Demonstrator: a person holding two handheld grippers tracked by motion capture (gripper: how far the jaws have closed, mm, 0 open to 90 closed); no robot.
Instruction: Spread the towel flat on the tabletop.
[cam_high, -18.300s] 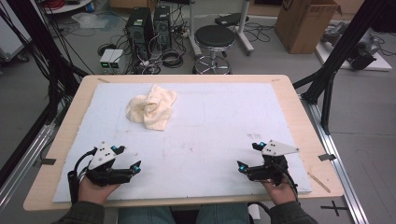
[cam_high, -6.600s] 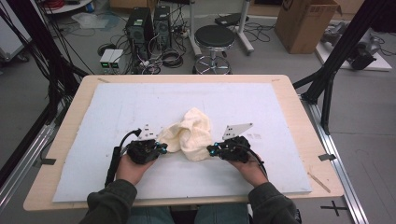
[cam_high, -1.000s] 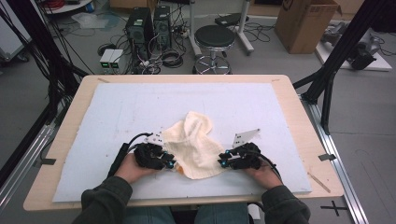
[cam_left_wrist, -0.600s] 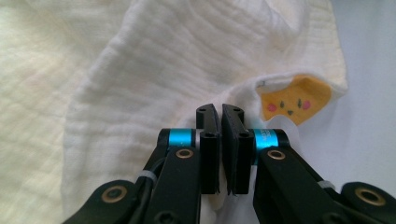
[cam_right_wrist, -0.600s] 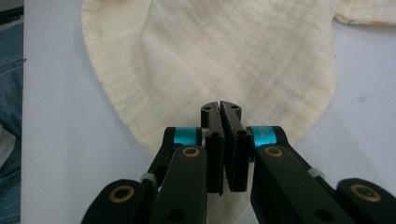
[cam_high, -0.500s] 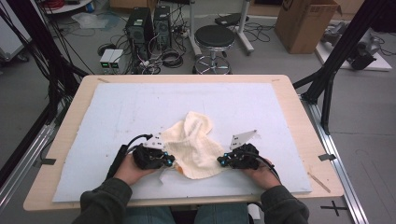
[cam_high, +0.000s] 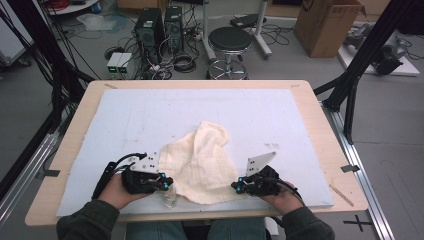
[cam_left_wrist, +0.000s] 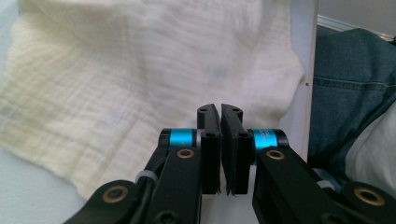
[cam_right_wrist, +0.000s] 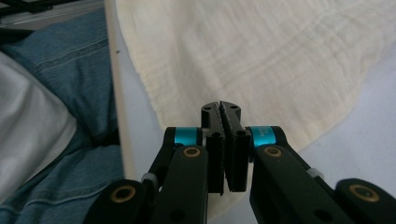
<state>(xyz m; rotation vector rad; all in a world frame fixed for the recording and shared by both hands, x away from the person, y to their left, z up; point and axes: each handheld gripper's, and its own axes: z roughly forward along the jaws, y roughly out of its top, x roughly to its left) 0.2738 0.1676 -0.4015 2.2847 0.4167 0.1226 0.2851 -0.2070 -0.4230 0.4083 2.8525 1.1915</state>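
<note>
A cream muslin cloth (cam_high: 200, 160) lies spread on the white mat (cam_high: 150, 110), one fold rising toward the far side. My left gripper (cam_high: 167, 184) is at its near left corner, which bunches over the mat's front edge (cam_high: 170, 199). In the left gripper view the jaws (cam_left_wrist: 219, 109) have just closed and eased a hair apart, a thin slit between them, over the cloth (cam_left_wrist: 116, 70); they seem to pinch its edge. My right gripper (cam_high: 235, 188) is at the near right corner, its jaws (cam_right_wrist: 220, 106) pressed together at the hem of the cloth (cam_right_wrist: 280, 56).
The mat covers a wooden table (cam_high: 325, 145); both hands sit at its front edge above the person's jeans (cam_left_wrist: 350, 84). Beyond the far edge stand a black stool (cam_high: 229, 40), computer towers (cam_high: 152, 25) and a cardboard box (cam_high: 325, 22).
Both grippers have drawn back toward the front edge, the left one also leftward. The cloth's near edge has stretched wider between them and its left corner now hangs over the edge.
</note>
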